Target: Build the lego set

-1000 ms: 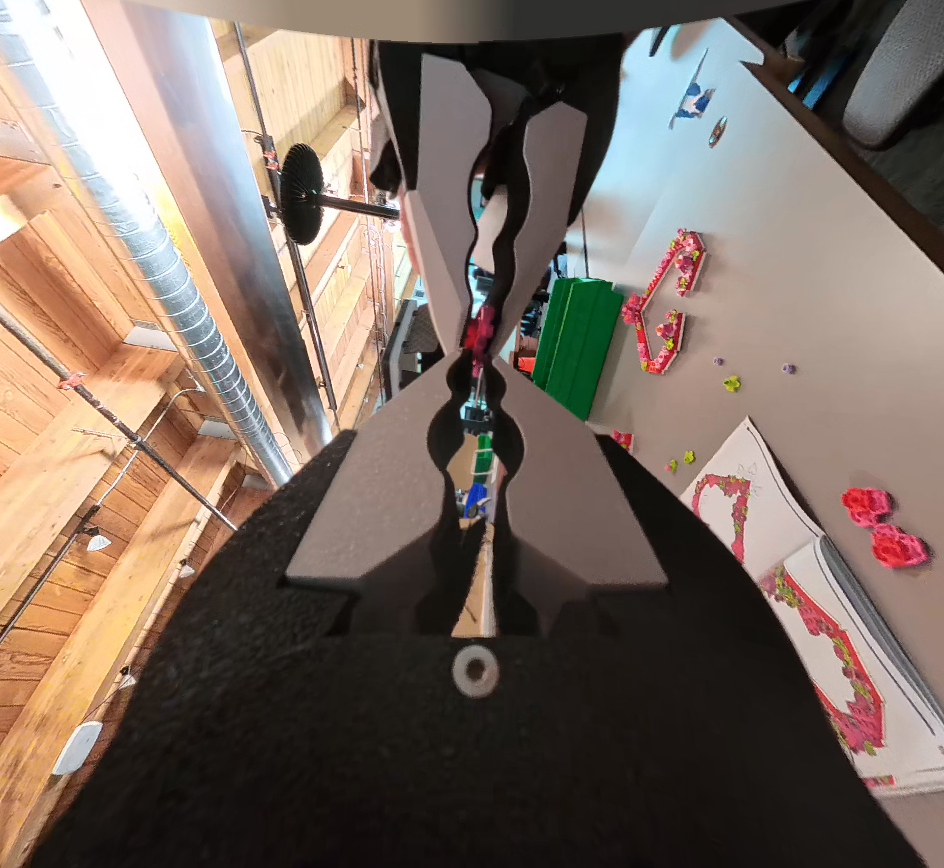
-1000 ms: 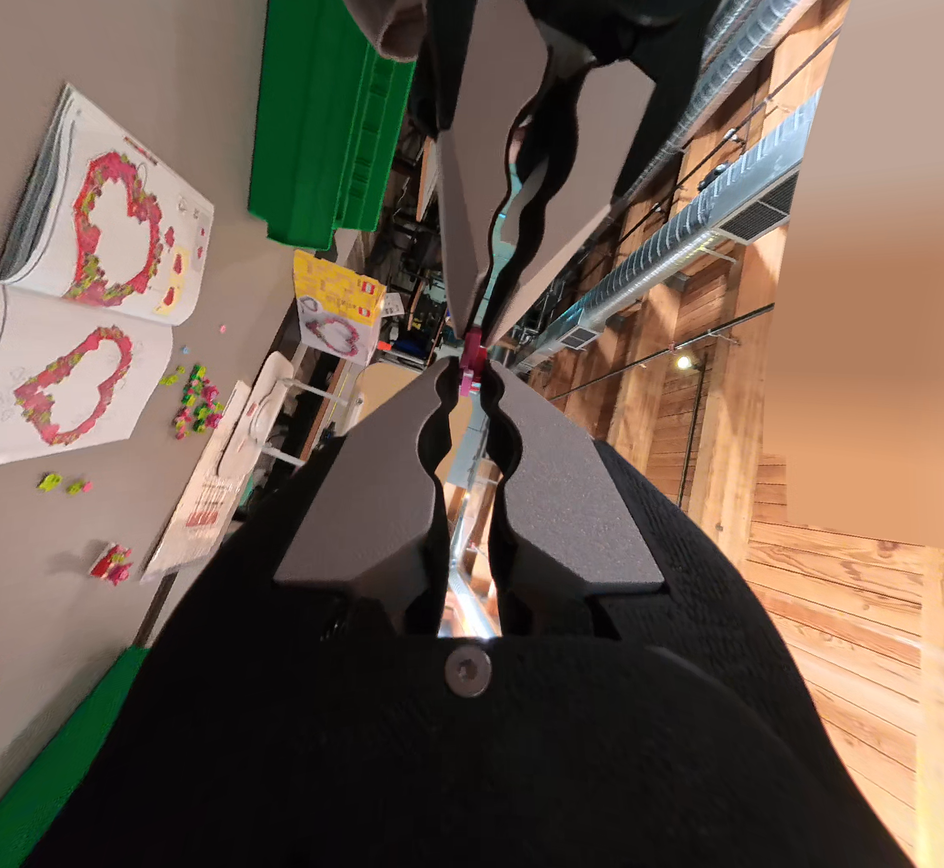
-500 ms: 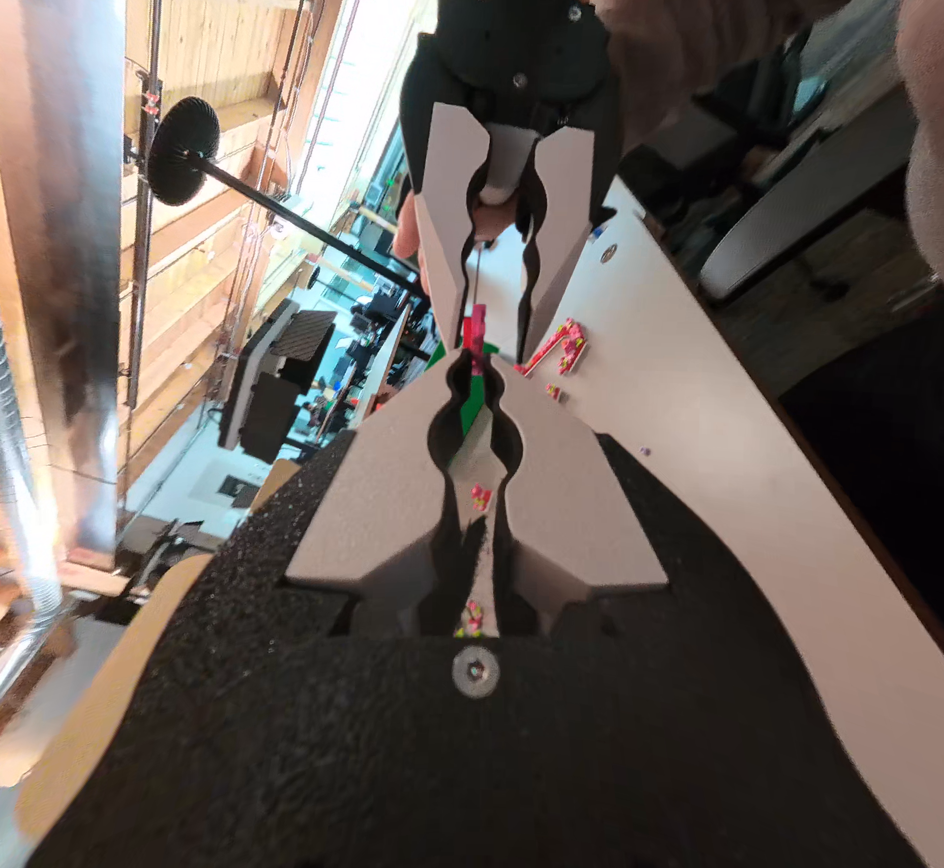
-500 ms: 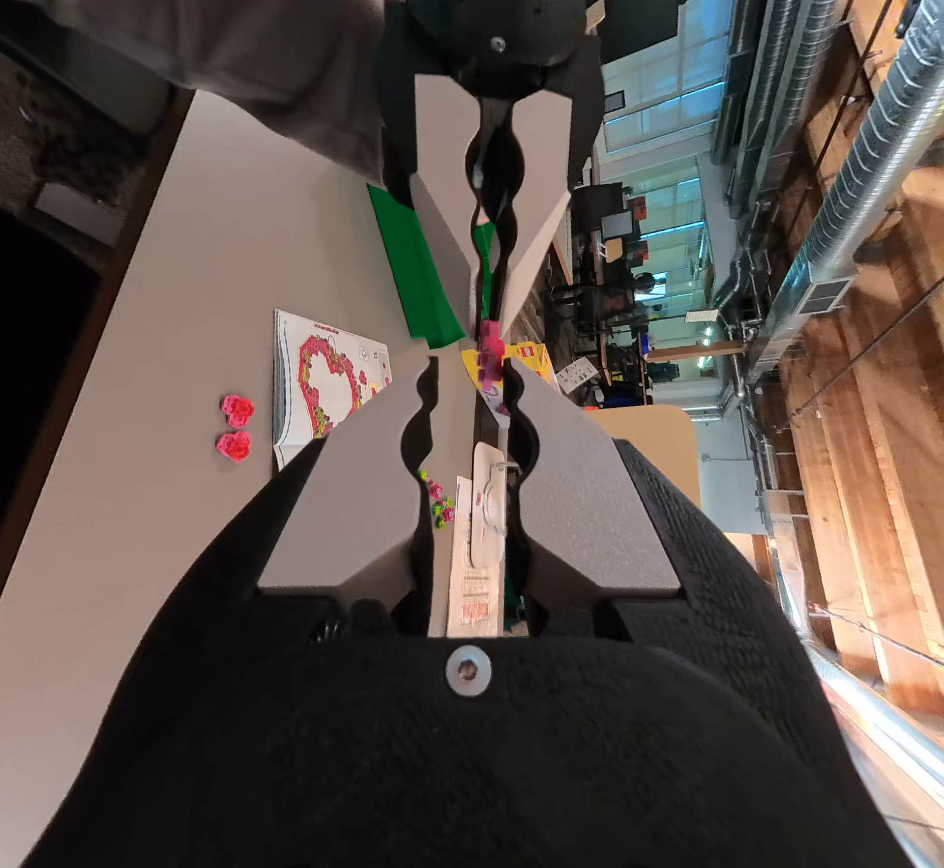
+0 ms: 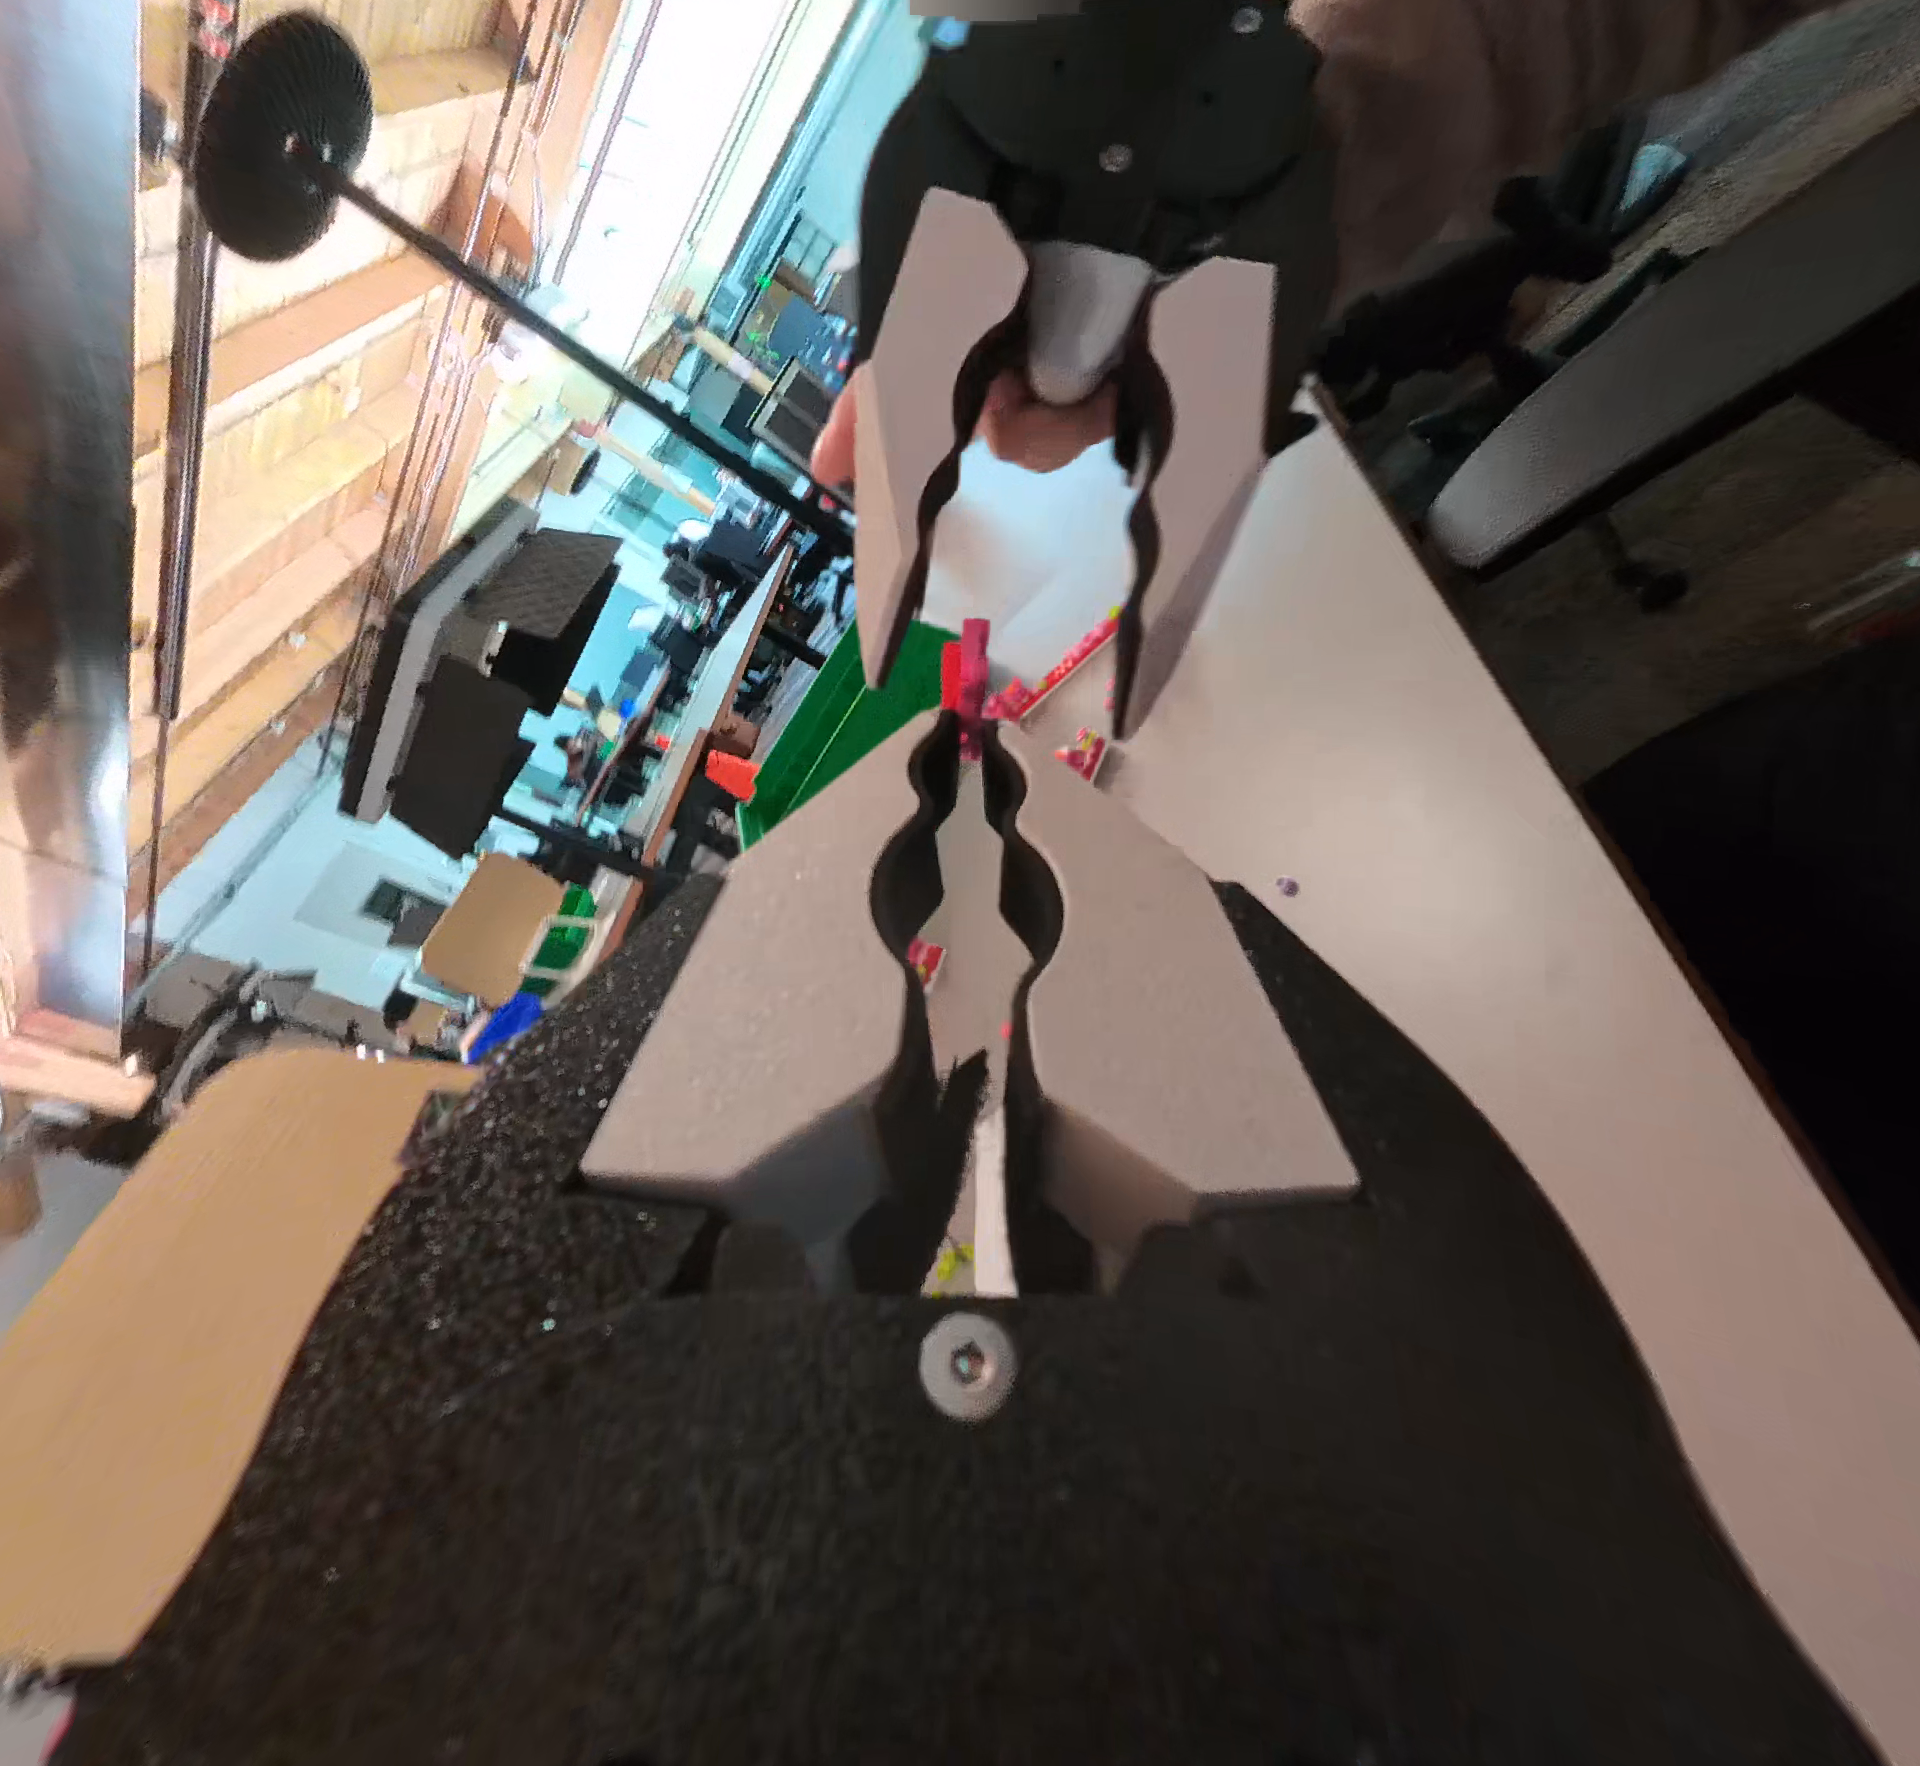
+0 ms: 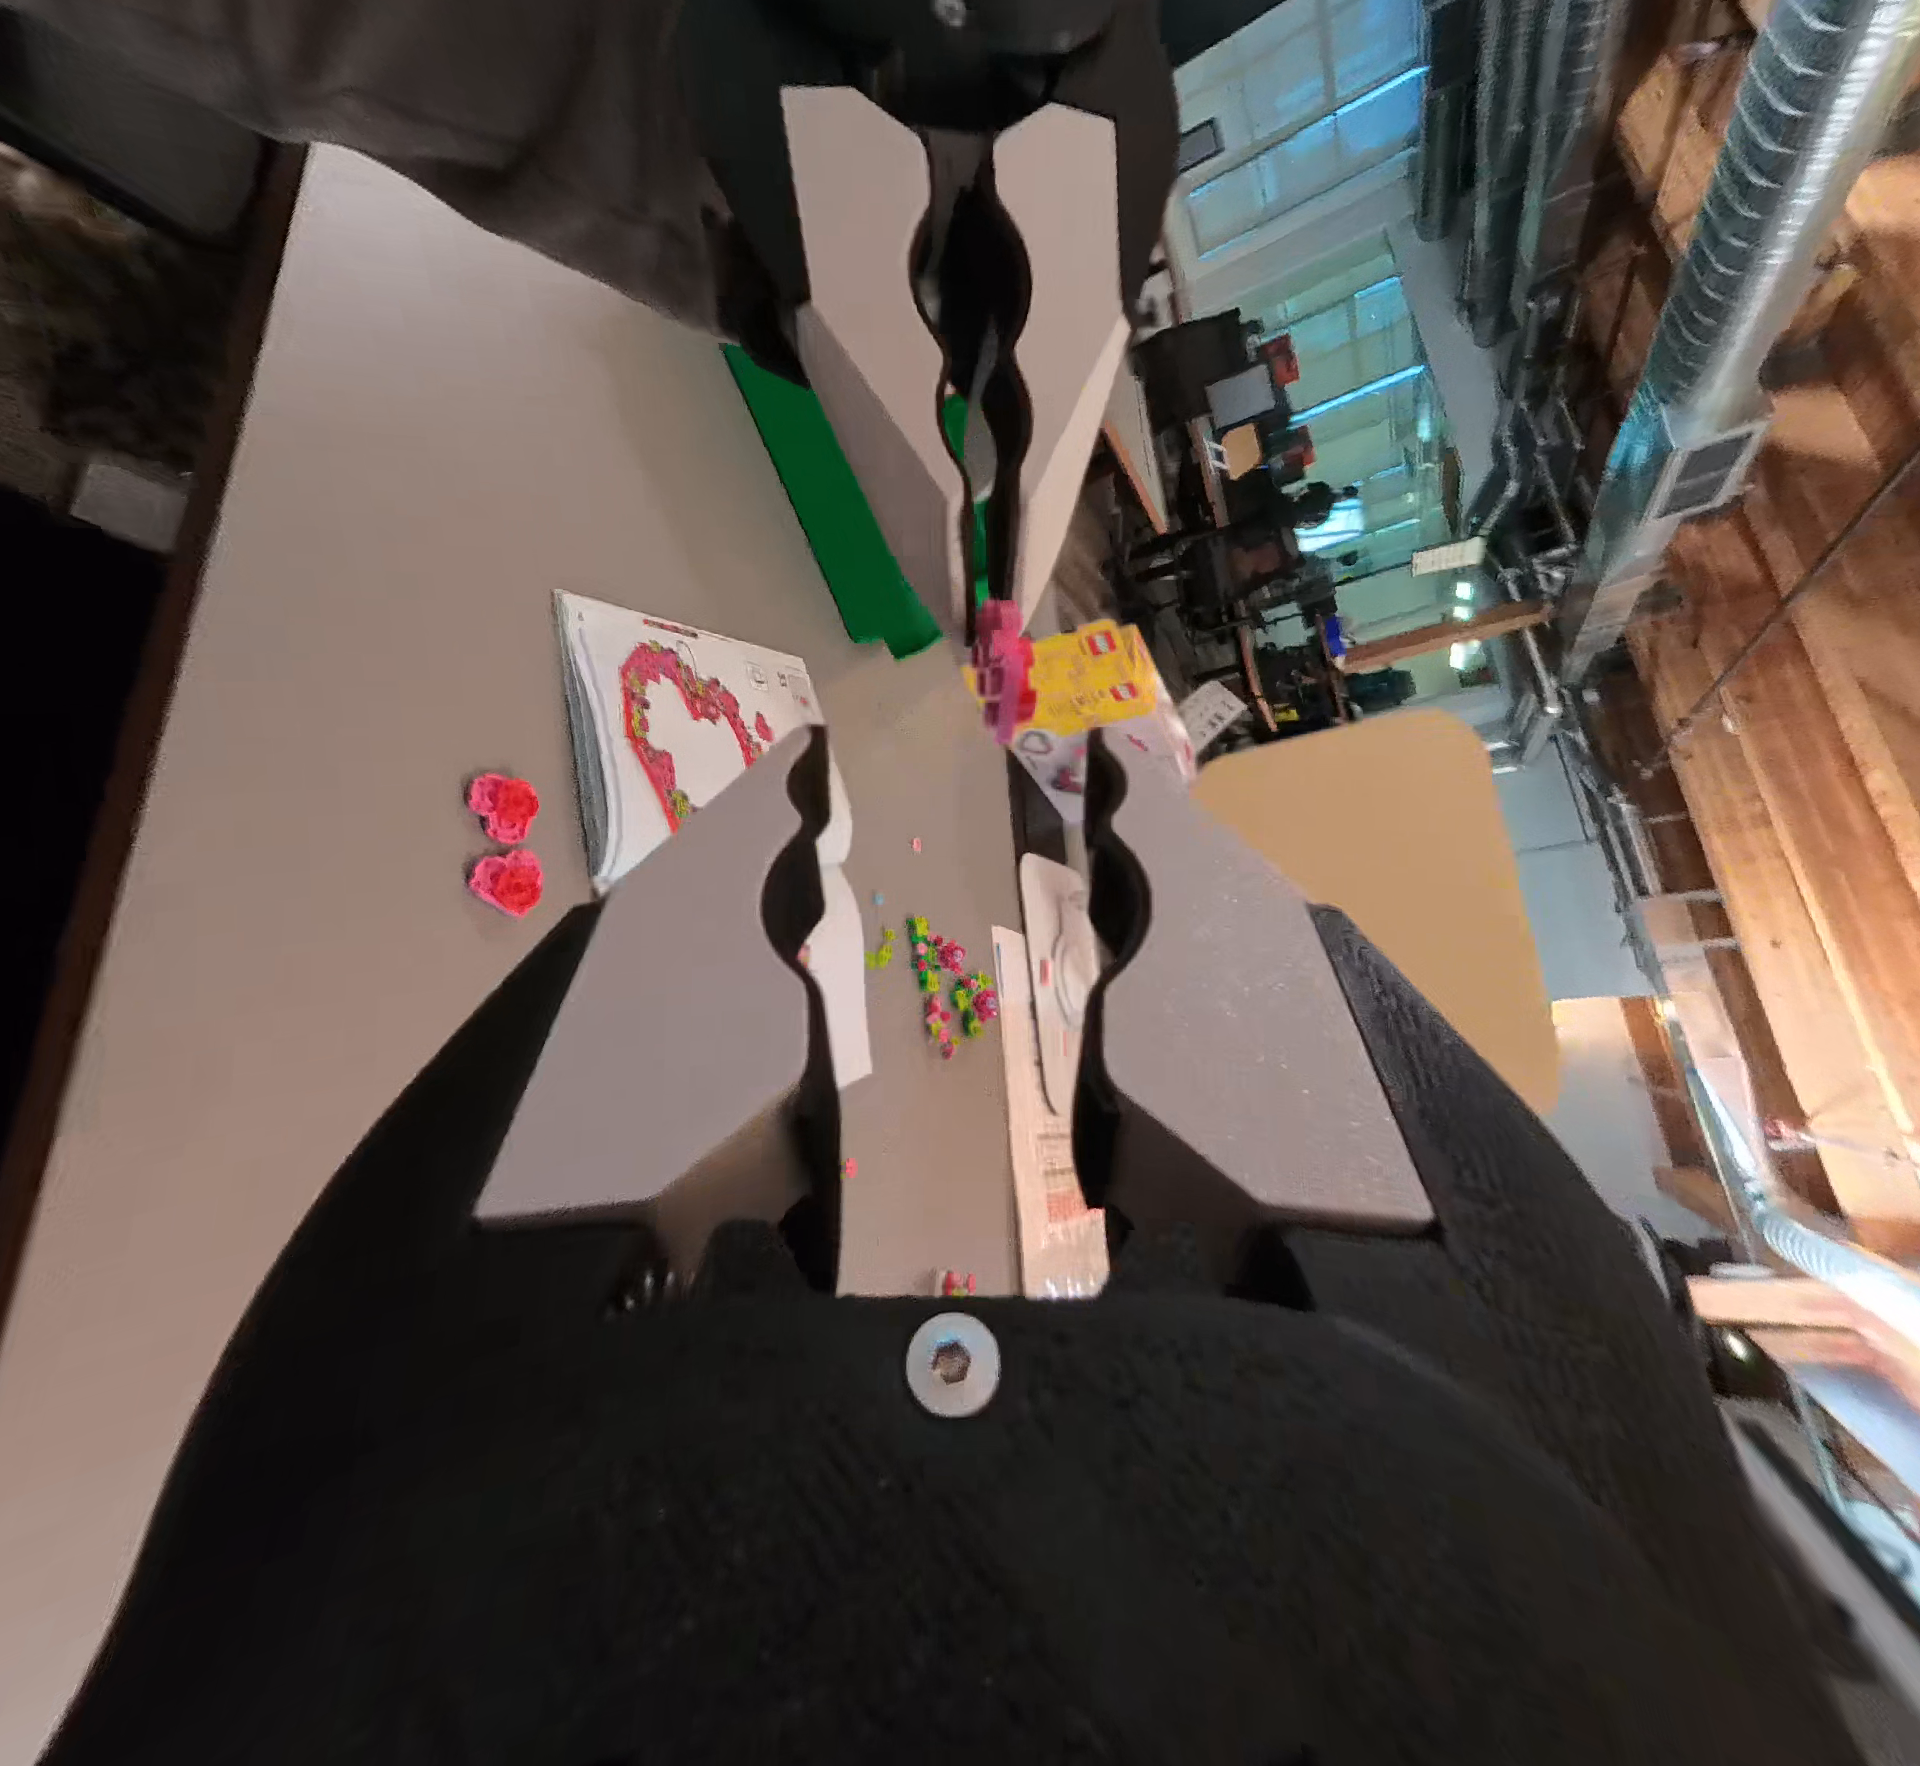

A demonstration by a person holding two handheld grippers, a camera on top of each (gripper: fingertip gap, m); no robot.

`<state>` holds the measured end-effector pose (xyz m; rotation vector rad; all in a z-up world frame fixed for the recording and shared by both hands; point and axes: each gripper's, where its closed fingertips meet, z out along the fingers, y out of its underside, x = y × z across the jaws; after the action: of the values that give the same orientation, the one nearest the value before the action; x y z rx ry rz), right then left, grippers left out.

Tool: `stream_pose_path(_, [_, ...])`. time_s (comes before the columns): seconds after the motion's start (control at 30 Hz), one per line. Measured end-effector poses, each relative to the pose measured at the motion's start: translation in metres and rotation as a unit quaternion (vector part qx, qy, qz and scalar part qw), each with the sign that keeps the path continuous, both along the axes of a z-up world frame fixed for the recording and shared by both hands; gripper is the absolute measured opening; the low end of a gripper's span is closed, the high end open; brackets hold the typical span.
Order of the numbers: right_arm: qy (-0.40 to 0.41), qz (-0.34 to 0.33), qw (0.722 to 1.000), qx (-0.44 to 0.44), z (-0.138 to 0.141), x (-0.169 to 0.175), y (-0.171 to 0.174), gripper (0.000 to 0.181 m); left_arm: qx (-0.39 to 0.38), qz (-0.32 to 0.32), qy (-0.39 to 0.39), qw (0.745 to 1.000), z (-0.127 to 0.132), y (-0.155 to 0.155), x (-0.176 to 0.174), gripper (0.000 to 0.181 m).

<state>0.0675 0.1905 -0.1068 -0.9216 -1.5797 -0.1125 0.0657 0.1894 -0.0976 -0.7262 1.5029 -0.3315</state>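
left gripper (image 5: 968, 729) clenched on a small pink lego piece (image 5: 971, 677) at its fingertips, held up in the air above the grey table (image 5: 1455, 937). right gripper (image 6: 956, 750) released, fingers spread either side of the piece, not touching it. open instruction booklet (image 6: 675, 708), two pink lego flowers (image 6: 506, 843) and loose pieces (image 6: 951, 984) on the table, green bin (image 6: 831, 511) beyond.

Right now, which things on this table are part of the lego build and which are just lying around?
Part of the build:
- pink lego piece, pinched by left gripper
- right gripper, open
- instruction booklet
- two pink roses
- loose small pieces
- partial heart frame

Lying about:
- green bin
- yellow box
- plastic bag
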Motion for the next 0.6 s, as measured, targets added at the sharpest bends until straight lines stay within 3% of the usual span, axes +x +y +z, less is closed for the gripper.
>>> stream_pose_path(0.03, [0.020, -0.004, 1.000, 0.008, -0.001, 0.008, 0.007, 0.050, -0.017, 0.018, -0.005, 1.000, -0.003, 0.010, 0.003, 0.002])
stream_pose_path(0.13, [0.136, -0.009, 0.987, 0.083, 0.005, 0.052, 0.030, 0.040, -0.123, 0.077, -0.043, 0.988, -0.012, 0.047, 0.010, 0.002])
stream_pose_path(0.2, [0.245, -0.069, 0.958, 0.129, 0.007, 0.111, 0.061, 0.029, -0.239, 0.076, -0.074, 0.965, -0.022, 0.063, 0.017, 0.002])
stream_pose_path(0.27, [0.332, -0.150, 0.923, 0.126, -0.010, 0.177, 0.092, 0.028, -0.349, 0.052, -0.095, 0.931, -0.033, 0.072, 0.025, 0.002])
stream_pose_path(0.33, [0.369, -0.204, 0.899, 0.118, -0.033, 0.224, 0.108, 0.028, -0.441, 0.024, -0.104, 0.891, -0.044, 0.079, 0.033, 0.002])
stream_pose_path(0.47, [0.414, -0.253, 0.871, 0.072, -0.065, 0.278, 0.131, 0.029, -0.578, -0.027, -0.102, 0.809, -0.064, 0.091, 0.048, 0.002])
stream_pose_path(0.6, [0.428, -0.279, 0.856, 0.082, -0.056, 0.320, 0.157, 0.028, -0.607, -0.009, -0.065, 0.792, -0.094, 0.102, 0.062, 0.002])
